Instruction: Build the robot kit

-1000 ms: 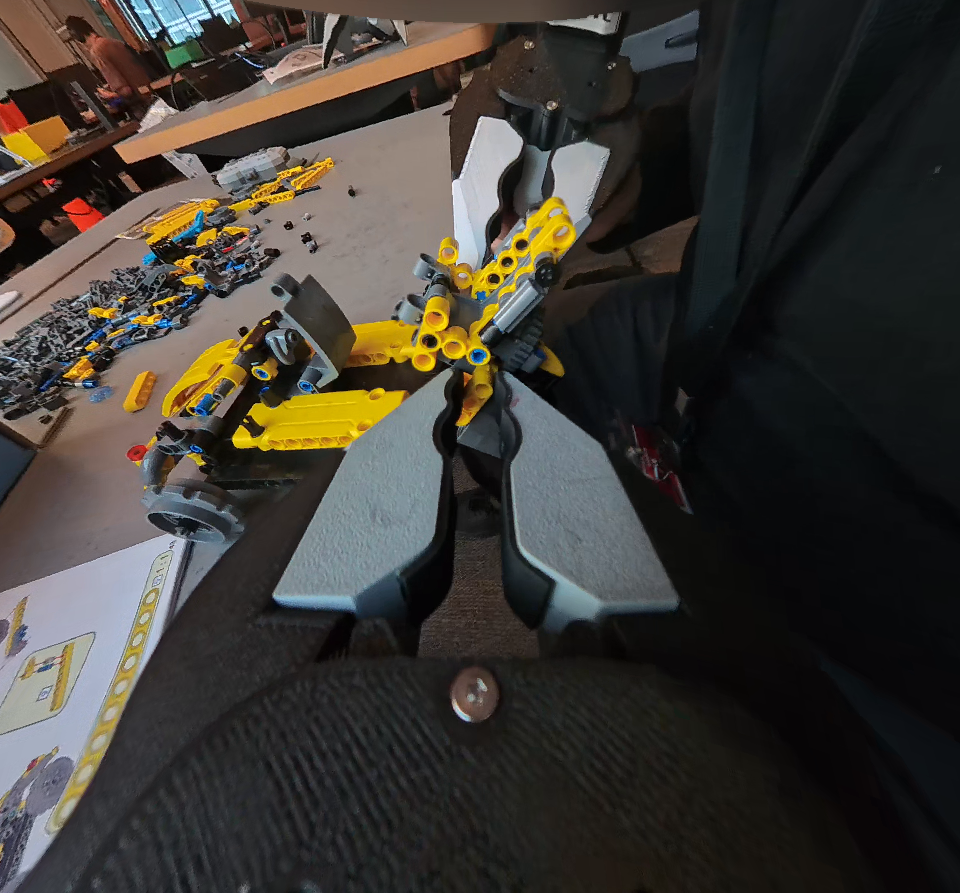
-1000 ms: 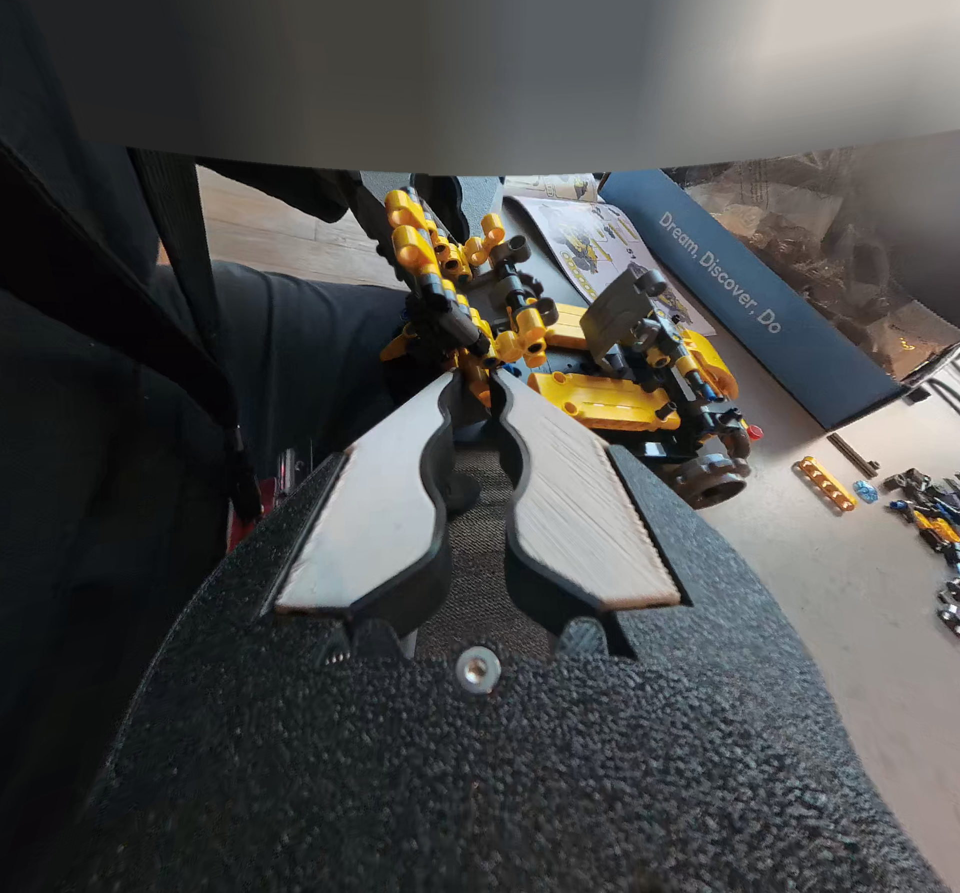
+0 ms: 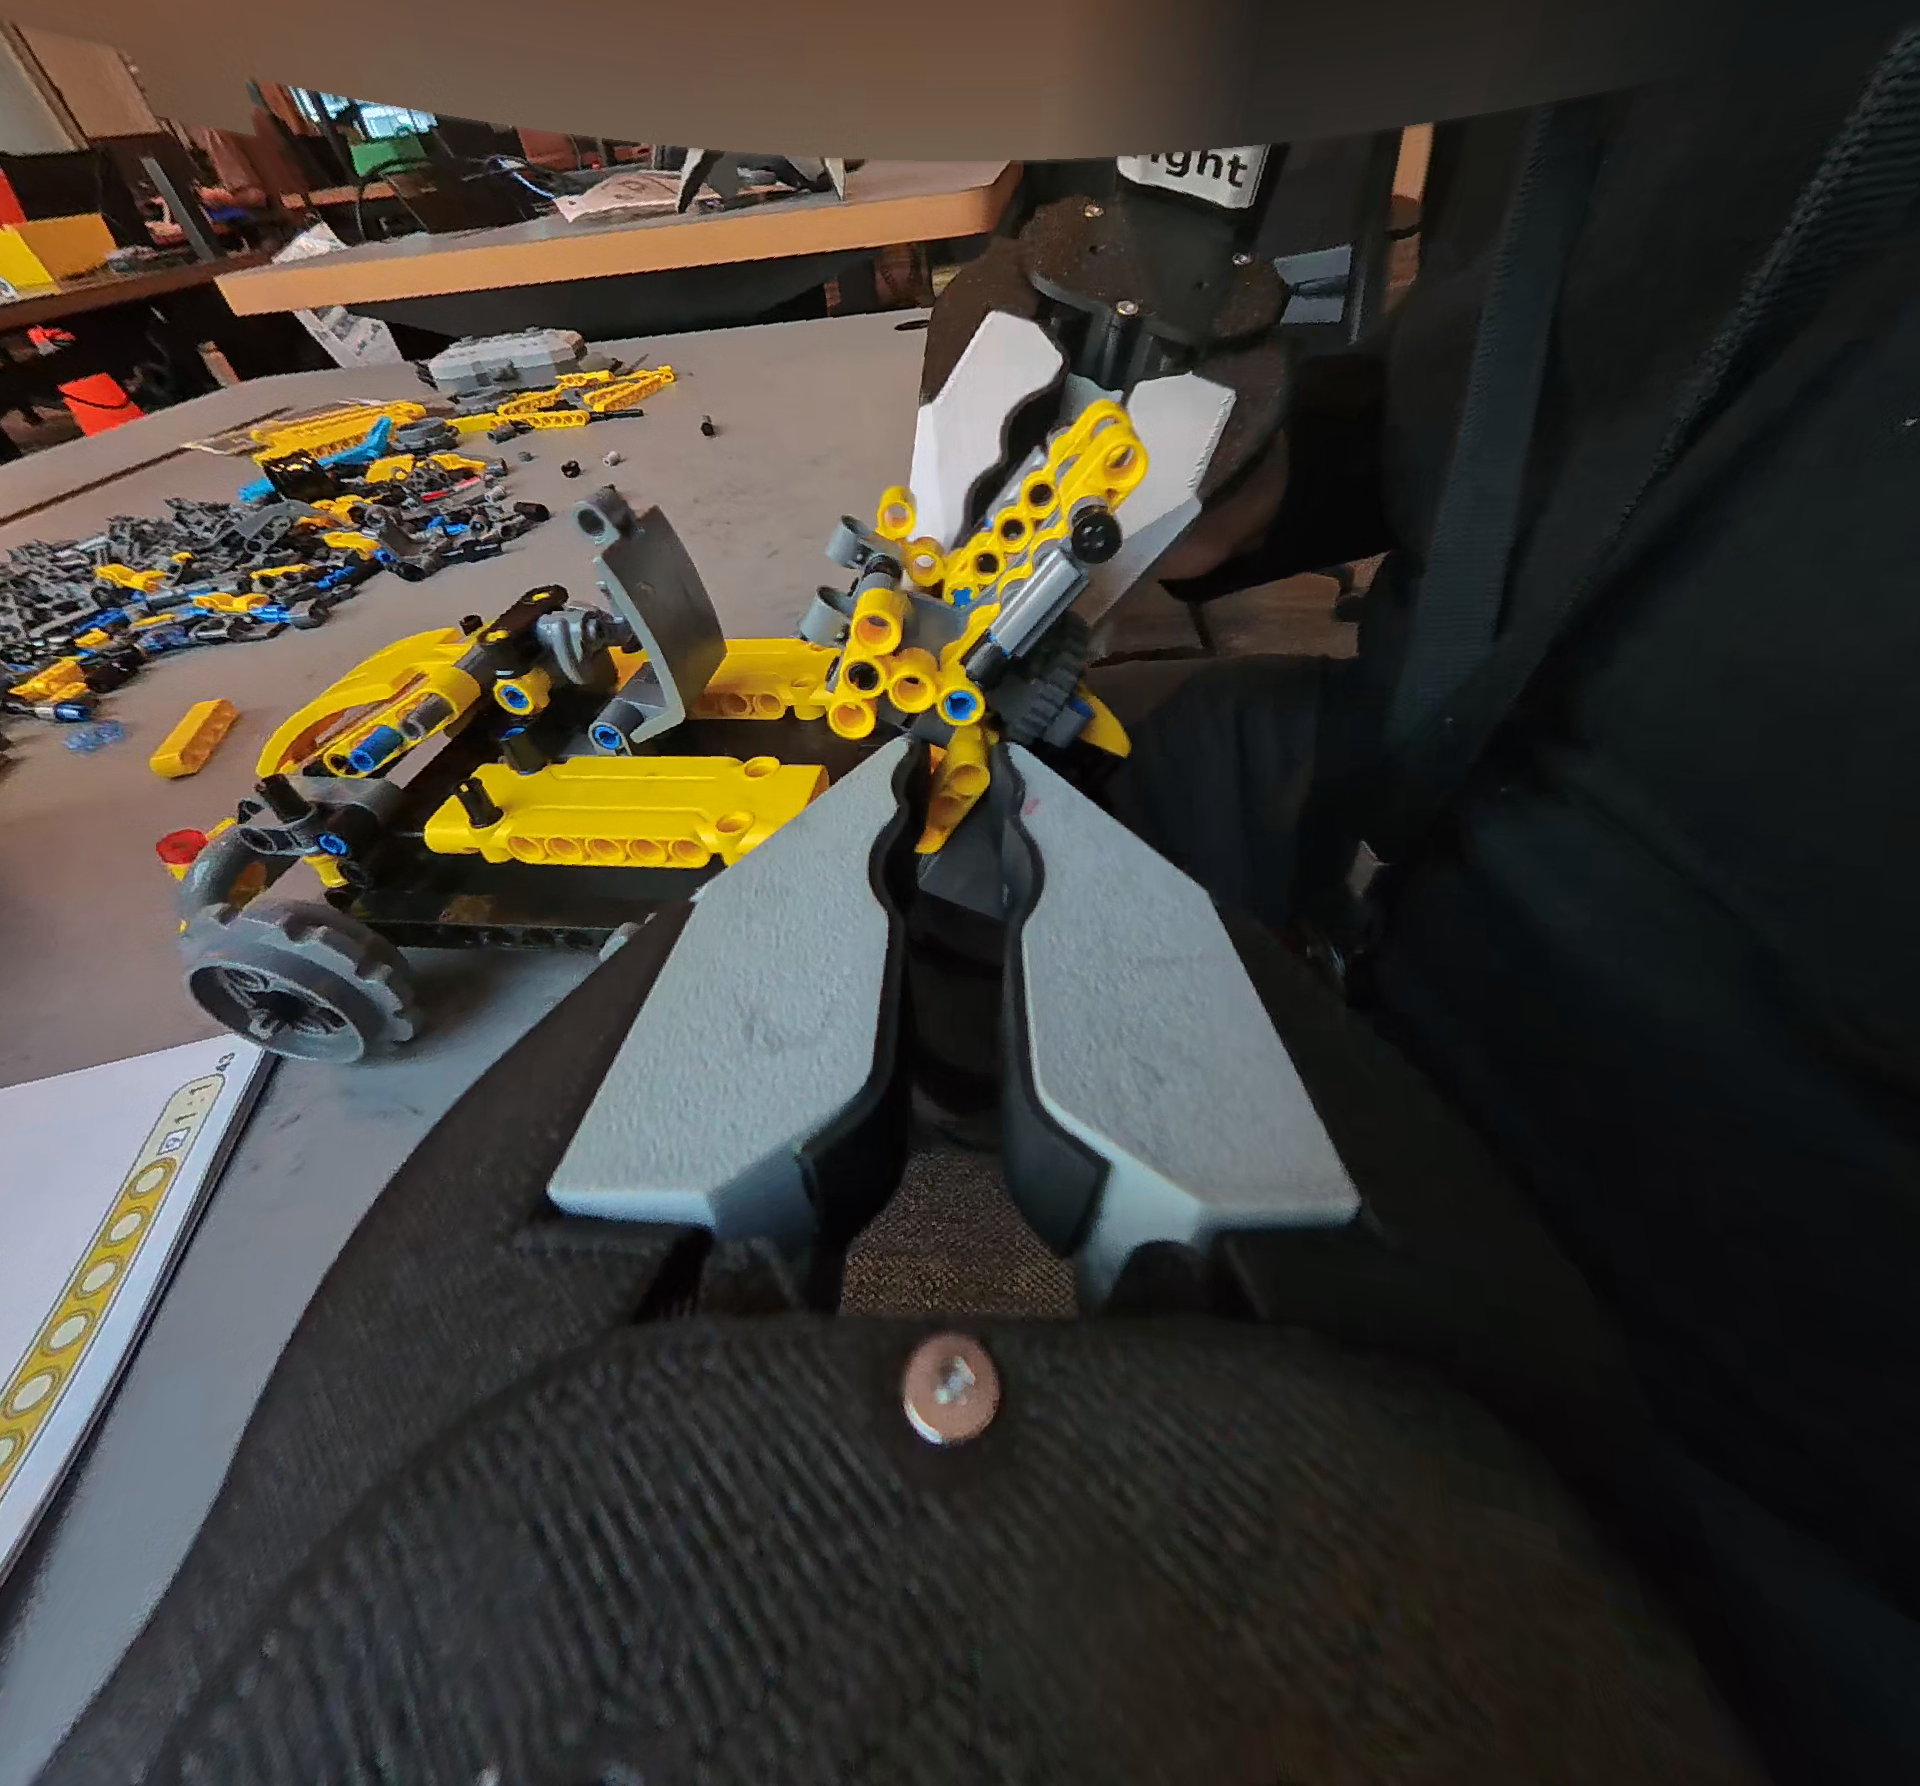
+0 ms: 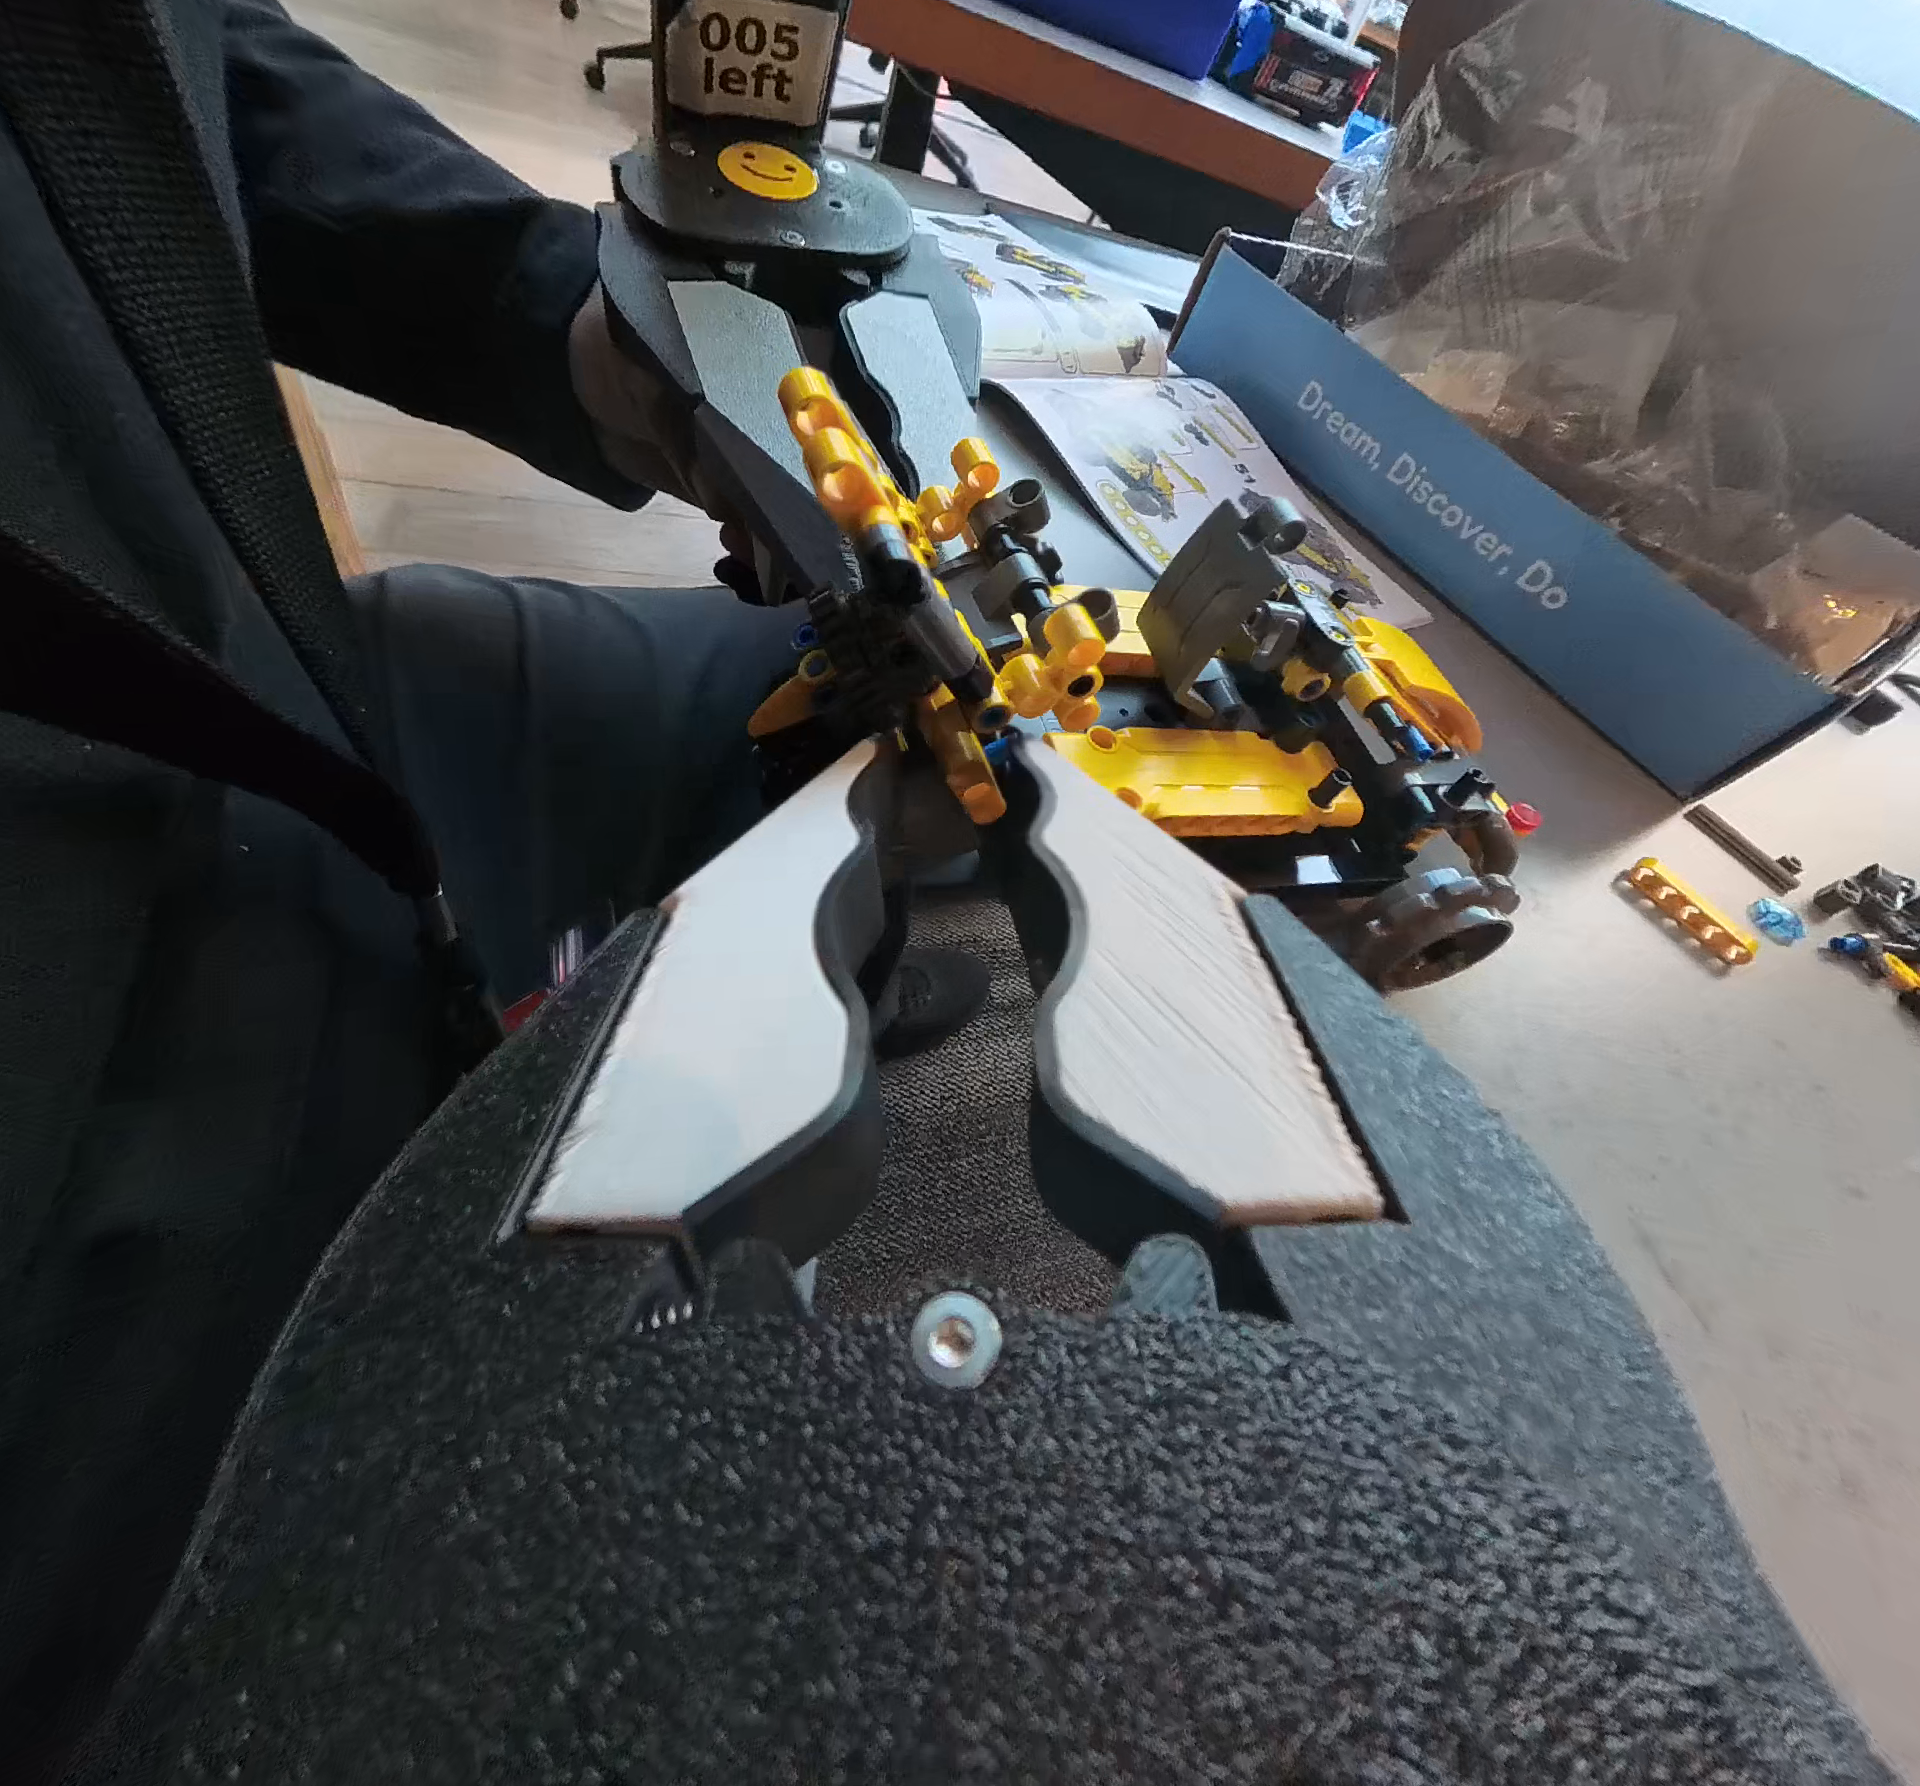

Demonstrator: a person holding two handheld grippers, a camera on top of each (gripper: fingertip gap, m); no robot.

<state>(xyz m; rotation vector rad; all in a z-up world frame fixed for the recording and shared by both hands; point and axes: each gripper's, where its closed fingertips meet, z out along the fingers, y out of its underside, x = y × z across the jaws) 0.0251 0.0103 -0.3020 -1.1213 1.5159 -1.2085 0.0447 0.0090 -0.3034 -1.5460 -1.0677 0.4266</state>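
Note:
A half-built yellow and black toy vehicle made of construction-set parts lies on the grey table. Its yellow jointed arm sticks up at the near end. My left gripper is shut on the arm's lower yellow beam. My right gripper faces it from the far side, with the arm's upper beams between its fingers. In the right wrist view, my right gripper closes around a yellow beam of the vehicle. The left gripper is opposite, on the arm.
A pile of loose parts covers the table's far left, and a single yellow beam lies nearer. An instruction booklet lies front left. A blue box and a plastic bag stand behind the vehicle. A person's dark clothing is close by. The tips of both grippers are at nearly the same place.
The right wrist view has tilted up, so the left gripper now shows in it. The right jaws stand slightly wider apart. The vehicle and the left gripper have barely moved.

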